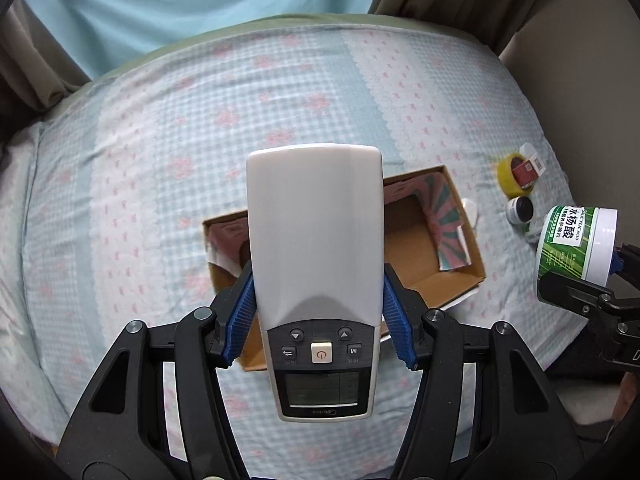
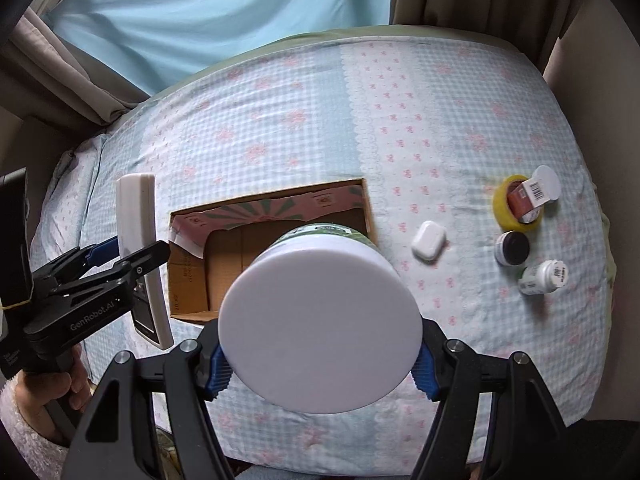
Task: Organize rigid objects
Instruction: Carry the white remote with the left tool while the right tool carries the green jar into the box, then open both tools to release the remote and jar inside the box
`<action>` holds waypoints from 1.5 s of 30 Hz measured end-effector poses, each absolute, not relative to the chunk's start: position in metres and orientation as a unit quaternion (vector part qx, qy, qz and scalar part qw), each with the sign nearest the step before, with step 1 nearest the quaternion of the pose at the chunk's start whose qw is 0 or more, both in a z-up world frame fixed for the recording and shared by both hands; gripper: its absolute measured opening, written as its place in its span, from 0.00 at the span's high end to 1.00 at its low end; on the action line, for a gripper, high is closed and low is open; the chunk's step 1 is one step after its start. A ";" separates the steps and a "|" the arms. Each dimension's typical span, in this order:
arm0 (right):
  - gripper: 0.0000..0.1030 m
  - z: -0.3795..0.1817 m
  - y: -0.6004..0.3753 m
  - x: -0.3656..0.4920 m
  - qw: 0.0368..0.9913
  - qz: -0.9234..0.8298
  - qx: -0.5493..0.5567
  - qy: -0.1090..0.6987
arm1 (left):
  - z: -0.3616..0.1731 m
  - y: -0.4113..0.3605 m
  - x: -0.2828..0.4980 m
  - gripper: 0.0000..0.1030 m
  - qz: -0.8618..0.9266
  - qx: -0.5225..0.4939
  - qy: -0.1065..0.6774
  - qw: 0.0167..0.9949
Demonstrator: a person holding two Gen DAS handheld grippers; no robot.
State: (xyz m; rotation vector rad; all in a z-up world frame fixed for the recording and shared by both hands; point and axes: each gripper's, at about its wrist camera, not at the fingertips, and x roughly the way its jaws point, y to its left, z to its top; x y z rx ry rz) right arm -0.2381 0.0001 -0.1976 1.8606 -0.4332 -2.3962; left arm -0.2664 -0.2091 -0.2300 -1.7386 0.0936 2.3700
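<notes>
Your left gripper [image 1: 318, 312] clamped the remote [image 1: 316, 248], right gripper [image 2: 320, 364] clamped the white-lid jar [image 2: 320, 332], both above cardboard box [image 2: 192, 272] at bed centre.

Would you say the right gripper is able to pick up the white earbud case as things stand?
Probably not yet: the right gripper is shut on the white-lidded jar, so its fingers are occupied. The earbud case itself lies uncovered on the bedspread, beside the cardboard box.

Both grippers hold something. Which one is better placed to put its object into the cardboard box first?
Probably the left gripper. Its remote control hangs directly over the open cardboard box, while the right gripper holds its jar nearer the box's front edge.
</notes>
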 end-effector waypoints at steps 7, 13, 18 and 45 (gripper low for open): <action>0.36 -0.220 -0.047 -0.264 0.037 -0.768 0.628 -0.120 | -0.263 -0.229 -0.289 0.47 0.784 -0.602 0.074 0.134; 0.36 -0.262 -0.062 -0.285 0.030 -0.750 0.656 -0.074 | -0.303 -0.212 -0.305 0.47 0.762 -0.611 0.116 0.178; 0.36 -0.314 -0.063 -0.298 0.028 -0.732 0.679 -0.047 | -0.349 -0.191 -0.312 0.47 0.740 -0.623 0.147 0.207; 0.00 -0.349 -0.024 -0.271 0.057 -0.768 0.635 -0.069 | -0.402 -0.159 -0.302 0.00 0.720 -0.618 0.203 0.242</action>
